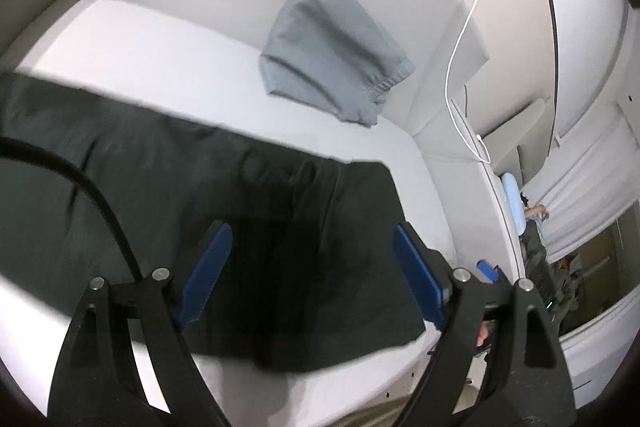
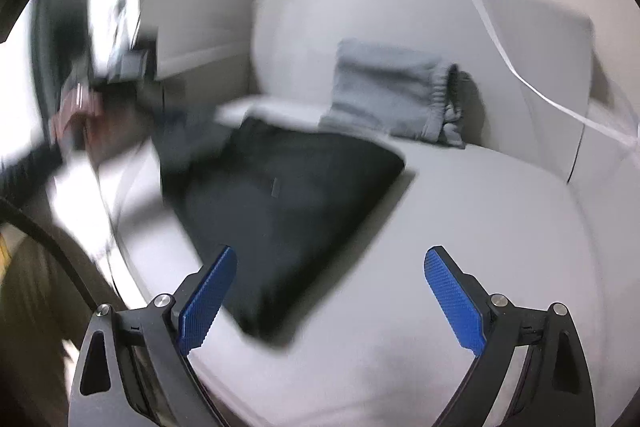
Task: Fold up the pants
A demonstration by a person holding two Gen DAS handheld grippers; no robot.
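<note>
The black pants [image 1: 200, 211] are being left lying crosswise beneath both released grippers [image 1: 312, 267] [image 2: 330, 297], nothing being gripped.

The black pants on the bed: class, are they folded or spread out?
Folded: the black pants lie as a compact layered block on the white bed, no separate legs visible.

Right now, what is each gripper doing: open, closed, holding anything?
Left gripper: open, holding nothing, above the black pants.
Right gripper: open, holding nothing, fingers clear of the pants.
</note>
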